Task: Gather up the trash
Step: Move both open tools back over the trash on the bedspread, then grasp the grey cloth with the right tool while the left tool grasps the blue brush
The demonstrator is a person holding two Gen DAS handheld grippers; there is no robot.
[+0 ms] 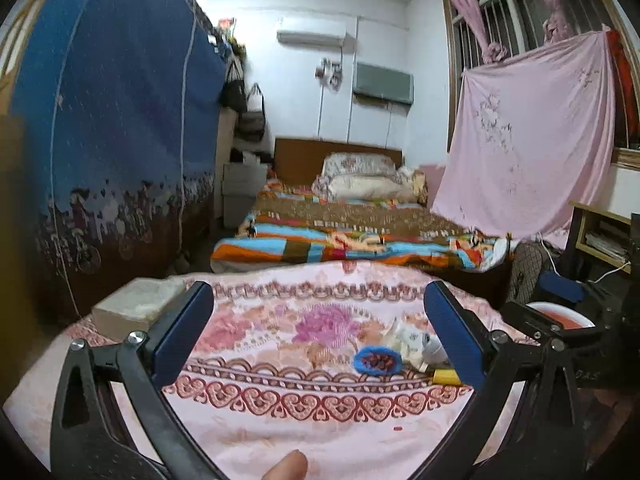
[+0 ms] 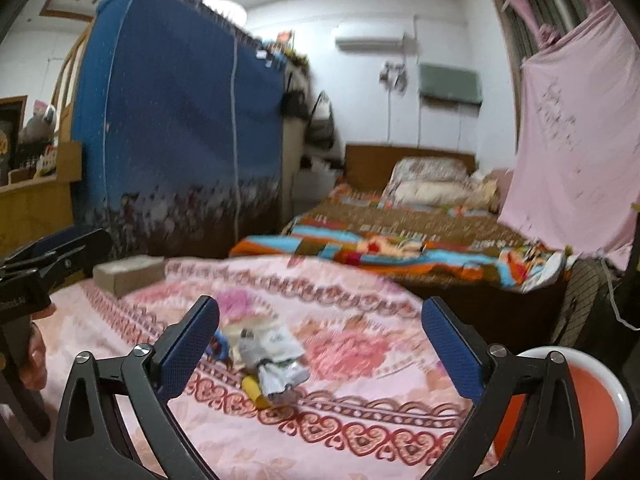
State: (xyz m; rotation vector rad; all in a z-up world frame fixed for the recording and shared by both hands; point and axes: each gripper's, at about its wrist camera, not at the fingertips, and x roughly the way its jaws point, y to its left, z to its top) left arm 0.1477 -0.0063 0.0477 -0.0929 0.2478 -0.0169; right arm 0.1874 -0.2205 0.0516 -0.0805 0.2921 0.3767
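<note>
A small heap of trash lies on the pink flowered cloth (image 1: 280, 412): a blue wrapper (image 1: 377, 361), crumpled white and silver wrappers (image 1: 416, 344) and a yellow piece (image 1: 445, 377). My left gripper (image 1: 318, 316) is open and empty, with the heap close to its right finger. In the right wrist view the crumpled wrappers (image 2: 272, 356) and the yellow piece (image 2: 256, 390) lie between my right gripper's fingers, nearer the left one. My right gripper (image 2: 320, 328) is open and empty. The left gripper (image 2: 52, 256) shows at the left edge there.
A grey-beige box (image 1: 136, 308) sits at the cloth's far left corner (image 2: 128, 274). An orange bin with a white rim (image 2: 576, 404) stands at the right (image 1: 564, 316). Beyond are a bed with a striped blanket (image 1: 352, 240), a blue covered wardrobe (image 1: 120, 140) and a hanging pink sheet (image 1: 528, 140).
</note>
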